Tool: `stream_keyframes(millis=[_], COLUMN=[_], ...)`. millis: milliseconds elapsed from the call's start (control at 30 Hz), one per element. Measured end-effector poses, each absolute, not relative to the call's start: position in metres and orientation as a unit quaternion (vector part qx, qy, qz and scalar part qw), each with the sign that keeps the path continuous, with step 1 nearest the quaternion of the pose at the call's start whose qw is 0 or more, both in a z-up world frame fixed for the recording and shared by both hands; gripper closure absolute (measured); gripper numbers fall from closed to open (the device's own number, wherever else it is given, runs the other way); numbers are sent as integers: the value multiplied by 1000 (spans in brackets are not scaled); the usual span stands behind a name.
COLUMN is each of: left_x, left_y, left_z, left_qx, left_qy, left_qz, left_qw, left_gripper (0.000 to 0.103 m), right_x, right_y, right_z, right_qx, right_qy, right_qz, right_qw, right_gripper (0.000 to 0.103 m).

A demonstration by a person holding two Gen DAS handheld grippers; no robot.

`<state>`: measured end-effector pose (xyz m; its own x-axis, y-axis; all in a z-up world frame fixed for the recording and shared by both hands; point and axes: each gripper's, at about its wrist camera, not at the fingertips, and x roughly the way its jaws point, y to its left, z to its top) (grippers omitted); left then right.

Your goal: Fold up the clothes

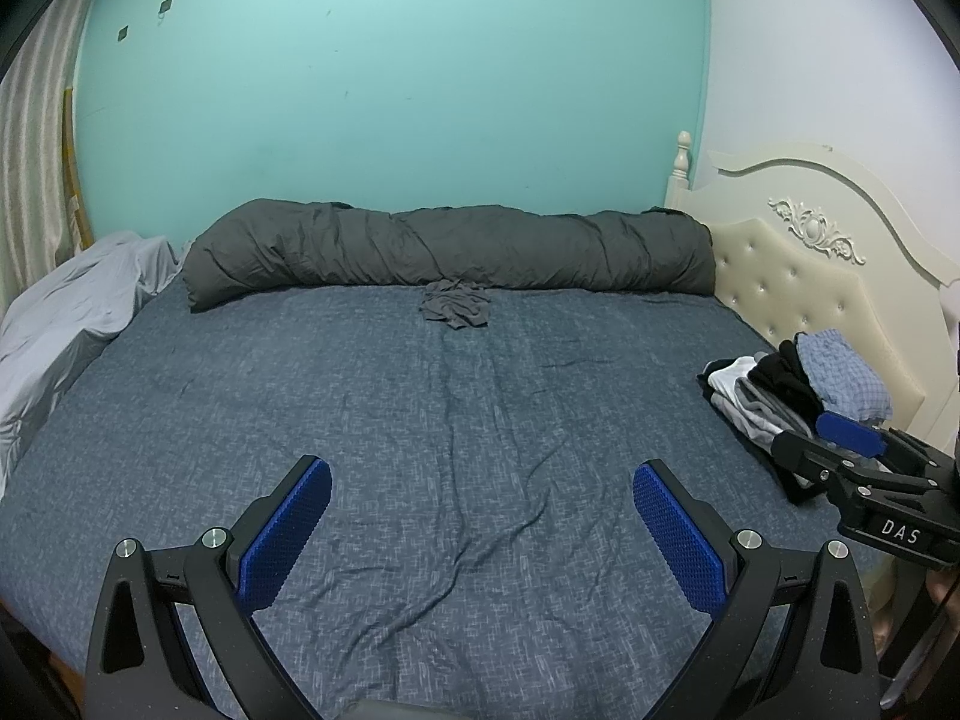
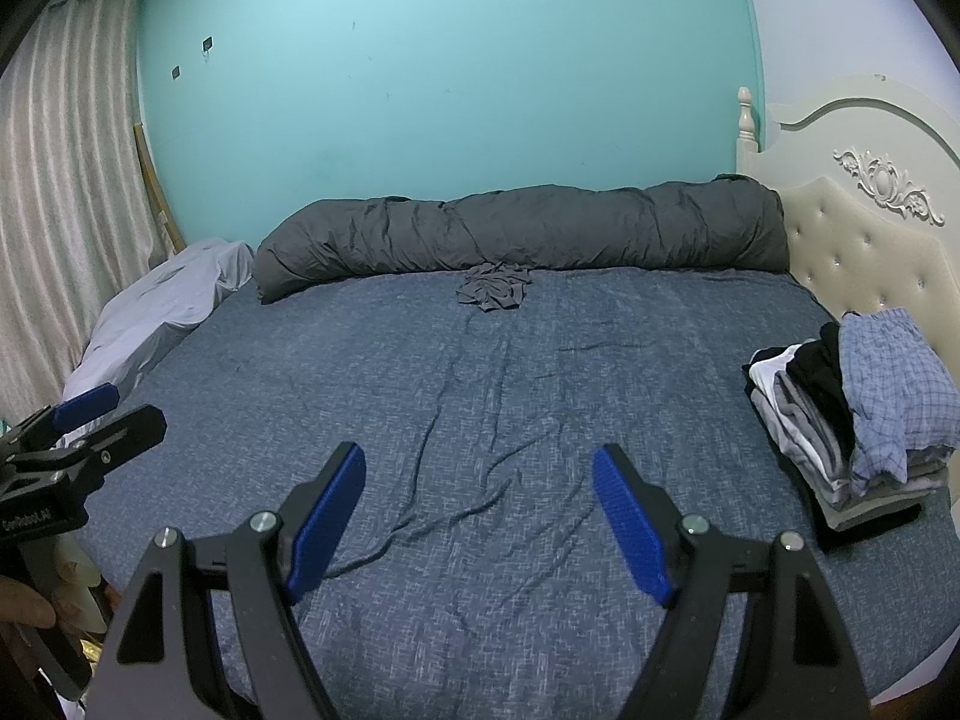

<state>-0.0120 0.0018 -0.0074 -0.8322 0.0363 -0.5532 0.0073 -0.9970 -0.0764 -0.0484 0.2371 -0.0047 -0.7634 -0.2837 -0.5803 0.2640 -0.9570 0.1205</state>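
- Left tool [image 1: 480,540]: jaws spread wide, nothing between the blue pads [image 1: 288,540], hanging over the near edge of the bed [image 1: 360,420].
- Right tool [image 2: 480,516]: same, jaws released and empty, just beside the left tool, also over the near edge.
- Bare wrinkled blue sheet directly under and ahead of both tools.
- Stack of folded clothes [image 2: 852,420] at the bed's right edge by the headboard [image 2: 870,252], checked blue piece on top; right of the right tool, near it, not touching.
- Crumpled grey garment [image 1: 455,304] mid-bed at the far edge, straight ahead of both tools, well apart from them.
- Garment touches the rolled dark grey duvet [image 1: 450,252] lying along the far edge against the teal wall.
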Motion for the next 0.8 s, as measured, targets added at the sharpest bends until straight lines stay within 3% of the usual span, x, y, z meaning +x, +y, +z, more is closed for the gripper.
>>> stream_keyframes(millis=[433, 800], left_x=[-48, -154], left_y=[-7, -37], left_z=[-32, -106], left_qx=[-307, -348], left_qy=[-53, -72], left_qz=[950, 934], left_qw=[1, -23], left_gripper=[0, 0], right_x=[-91, -201], right_y=[231, 219], right_z=[-37, -114], right_qx=[343, 385], right_qy=[-12, -5], right_qz=[-928, -910], right_qw=[144, 152], right_gripper=[24, 24])
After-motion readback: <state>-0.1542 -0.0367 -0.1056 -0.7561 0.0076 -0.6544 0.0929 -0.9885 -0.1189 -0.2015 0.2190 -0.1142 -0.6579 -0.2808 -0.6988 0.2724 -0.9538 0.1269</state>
